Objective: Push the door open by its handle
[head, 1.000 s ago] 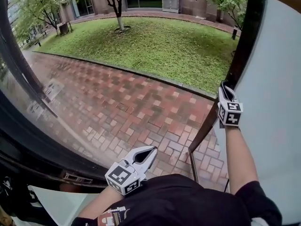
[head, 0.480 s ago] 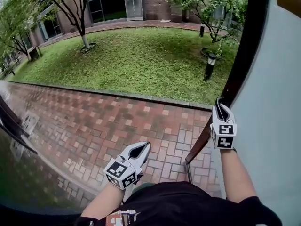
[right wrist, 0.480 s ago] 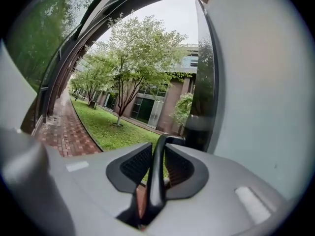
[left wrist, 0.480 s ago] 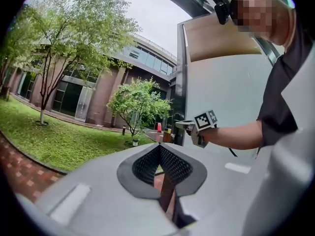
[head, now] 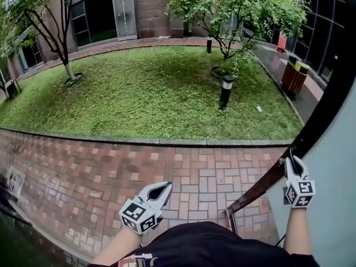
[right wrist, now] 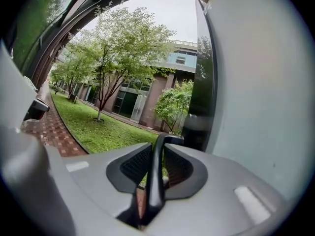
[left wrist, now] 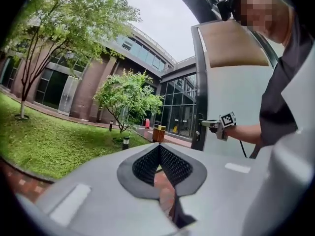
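The door (head: 340,166) is a pale grey panel with a dark edge at the right of the head view. Its handle (head: 258,189) is a dark bar slanting along that edge. My right gripper (head: 293,161) is shut on the bar's upper part. The right gripper view shows the handle (right wrist: 155,181) running between the pads of my right gripper (right wrist: 165,141), with the door (right wrist: 261,97) close on the right. My left gripper (head: 166,186) hangs low at the centre, above the paving and away from the door. Its jaws meet at the tips in the left gripper view (left wrist: 158,149), with nothing between them.
Red brick paving (head: 83,177) lies just below and ahead, then a lawn (head: 139,93) with a short bollard lamp (head: 225,91) and trees (head: 233,7). A bin (head: 293,77) stands at the far right by a glass building. The person's dark top (head: 206,246) fills the bottom.
The view has swung right and the door has turned further outward. The dark frame at the left has left the picture. My right gripper stays on the handle; the left one barely moves.
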A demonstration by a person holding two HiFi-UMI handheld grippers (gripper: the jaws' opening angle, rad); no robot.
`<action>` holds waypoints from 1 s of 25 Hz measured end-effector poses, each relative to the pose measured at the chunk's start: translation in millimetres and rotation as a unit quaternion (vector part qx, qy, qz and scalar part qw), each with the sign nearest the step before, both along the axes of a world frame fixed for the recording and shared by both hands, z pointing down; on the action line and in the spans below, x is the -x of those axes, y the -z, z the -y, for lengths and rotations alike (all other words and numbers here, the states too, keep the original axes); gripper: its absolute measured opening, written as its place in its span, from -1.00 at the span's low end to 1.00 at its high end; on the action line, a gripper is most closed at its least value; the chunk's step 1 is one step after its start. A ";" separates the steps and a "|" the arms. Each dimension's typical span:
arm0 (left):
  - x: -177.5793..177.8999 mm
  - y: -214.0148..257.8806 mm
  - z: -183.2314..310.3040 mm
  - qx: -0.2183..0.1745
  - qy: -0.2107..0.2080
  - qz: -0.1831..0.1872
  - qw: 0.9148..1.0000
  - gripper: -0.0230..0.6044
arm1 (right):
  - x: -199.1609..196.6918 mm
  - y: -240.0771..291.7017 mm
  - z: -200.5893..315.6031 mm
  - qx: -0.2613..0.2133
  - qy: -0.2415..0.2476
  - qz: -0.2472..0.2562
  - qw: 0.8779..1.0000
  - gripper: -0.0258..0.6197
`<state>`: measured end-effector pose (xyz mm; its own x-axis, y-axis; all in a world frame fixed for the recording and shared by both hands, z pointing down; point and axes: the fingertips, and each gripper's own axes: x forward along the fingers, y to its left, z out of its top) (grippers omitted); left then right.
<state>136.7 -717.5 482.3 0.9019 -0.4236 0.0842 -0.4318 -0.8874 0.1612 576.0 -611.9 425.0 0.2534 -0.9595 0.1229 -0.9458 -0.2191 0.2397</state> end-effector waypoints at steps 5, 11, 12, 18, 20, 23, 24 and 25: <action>3.4 -5.7 74.4 0.007 -0.030 0.007 1.000 -0.95 | -47.9 -3.8 -13.0 0.003 -0.038 0.054 0.998 -0.69; -34.3 0.4 111.8 -0.001 -0.050 0.001 0.999 -0.95 | -90.9 -1.9 -28.2 0.012 -0.067 0.067 0.995 -0.69; -40.4 3.7 114.8 -0.005 -0.048 0.000 0.999 -0.95 | -95.5 -0.7 -30.6 0.008 -0.070 0.058 0.996 -0.69; -60.2 4.4 114.9 -0.011 -0.027 -0.019 0.999 -0.95 | -69.5 -90.2 -52.7 -0.010 -0.062 0.146 0.987 -0.69; -66.3 -4.4 115.3 -0.002 -0.015 -0.017 1.000 -0.95 | -28.7 -151.5 -42.5 0.043 -0.014 0.168 0.985 -0.69; -77.3 -10.0 111.5 0.003 -0.015 -0.010 1.000 -0.95 | 25.0 -173.9 5.7 0.078 0.071 0.156 0.982 -0.69; -79.5 -10.0 110.7 0.002 -0.016 -0.007 1.000 -0.95 | 36.3 -164.8 25.6 0.075 0.092 0.144 0.982 -0.69; -80.5 -9.2 110.8 0.002 -0.014 -0.005 1.000 -0.95 | 44.5 -152.7 44.6 0.069 0.108 0.134 0.983 -0.69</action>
<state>217.1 -828.2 491.5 0.9145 -0.3974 0.0758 -0.4045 -0.8988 0.1691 531.6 -656.5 577.7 -0.0141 -0.9570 0.2899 -0.9999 0.0113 -0.0114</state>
